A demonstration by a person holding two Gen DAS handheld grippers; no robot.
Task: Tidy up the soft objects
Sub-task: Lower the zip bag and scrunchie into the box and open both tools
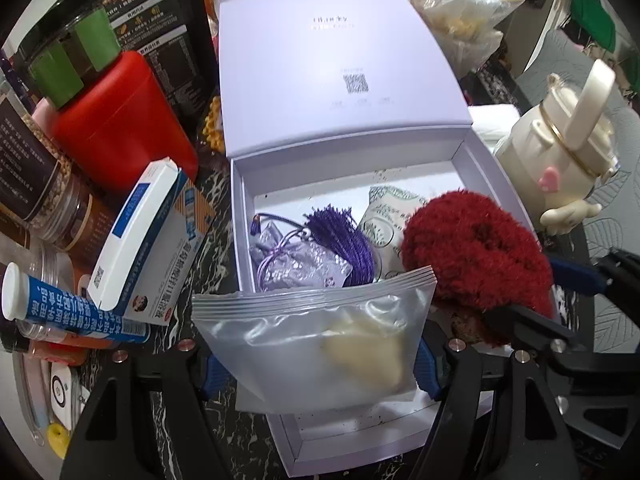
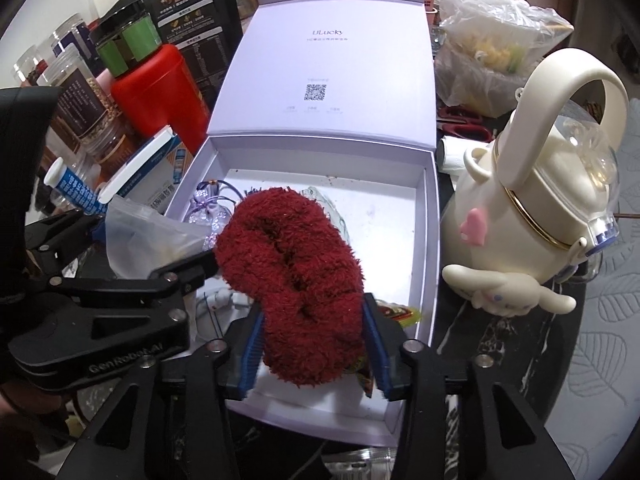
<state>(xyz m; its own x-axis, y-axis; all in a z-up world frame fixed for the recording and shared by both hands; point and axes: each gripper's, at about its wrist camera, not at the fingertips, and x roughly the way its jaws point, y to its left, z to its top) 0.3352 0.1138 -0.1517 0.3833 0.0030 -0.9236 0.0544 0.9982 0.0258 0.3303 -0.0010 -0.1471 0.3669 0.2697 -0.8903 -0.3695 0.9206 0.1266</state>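
Red fluffy sock (image 2: 294,284) fills the right wrist view, lying between the right gripper (image 2: 314,354) fingers over the open lavender box (image 2: 430,216). The blue pads flank its lower end, the left one close against the pile, the right one just beside it; whether they still press I cannot tell. Left of these fingers the other tool's black arm reaches in with a frosted bag. Right of them a cream kettle-shaped lamp (image 2: 532,216) stands on the dark marbled worktop.

In the left wrist view, the left gripper (image 1: 316,364) fingers hold a frosted zip bag (image 1: 316,336) by its two sides, at a middling width, above the box's near edge. Beyond the fingertips, inside the box, lie a purple tassel sachet (image 1: 304,256) and a printed packet (image 1: 386,216); the sock sits to the right. Left of the fingers crowd a medicine carton (image 1: 148,236), a blue tube (image 1: 76,308) and a red canister (image 1: 120,128).
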